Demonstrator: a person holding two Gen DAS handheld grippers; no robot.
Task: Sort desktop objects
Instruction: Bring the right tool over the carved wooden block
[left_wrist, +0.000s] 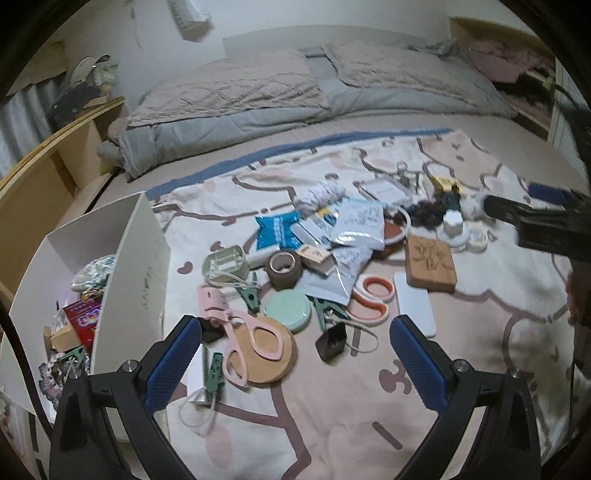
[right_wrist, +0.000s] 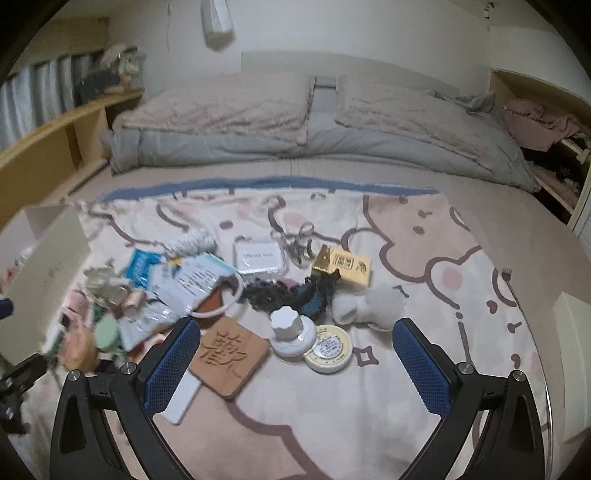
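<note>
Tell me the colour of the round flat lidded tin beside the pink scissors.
Mint green round tin; clearest in the left wrist view.

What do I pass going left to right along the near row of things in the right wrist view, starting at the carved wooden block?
Carved wooden block → white knob-topped jar → round yellow-rimmed tin → pale fluffy pompom piece, which lies slightly farther back.

Green clips (right_wrist: 107, 334) blurred; white box (right_wrist: 574, 369) cut off.
</note>
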